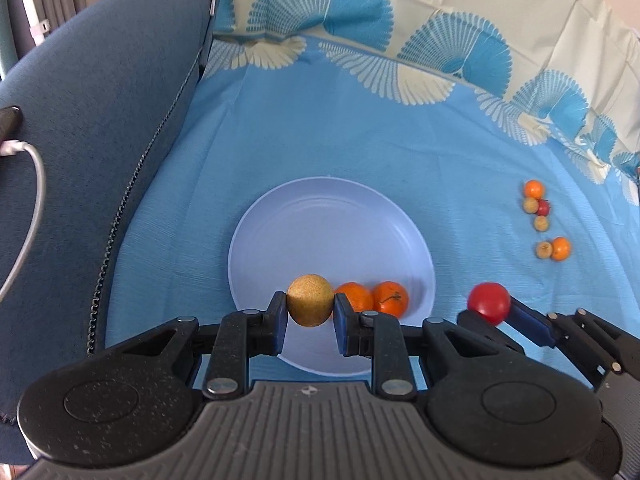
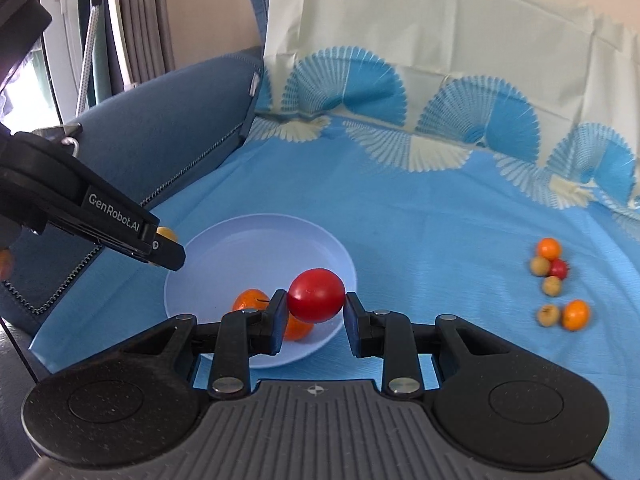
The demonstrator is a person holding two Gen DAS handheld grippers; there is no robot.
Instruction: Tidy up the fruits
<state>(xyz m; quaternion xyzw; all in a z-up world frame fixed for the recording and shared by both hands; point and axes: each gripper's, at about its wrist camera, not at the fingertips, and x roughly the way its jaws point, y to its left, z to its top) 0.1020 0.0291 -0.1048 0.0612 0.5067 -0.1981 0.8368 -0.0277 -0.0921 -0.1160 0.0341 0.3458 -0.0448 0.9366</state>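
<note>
My left gripper is shut on a yellow-brown round fruit, held over the near rim of a pale blue plate. Two oranges lie in the plate just behind it. To the right, my right gripper is shut on a red fruit. In the right wrist view the right gripper holds the red fruit above the plate and the oranges. The left gripper reaches in from the left, and only a sliver of its yellow-brown fruit shows.
Several small fruits, orange, tan and red, lie in a loose cluster on the blue cloth to the right. A dark blue sofa cushion with a white cable borders the left. The fan-patterned cloth rises behind.
</note>
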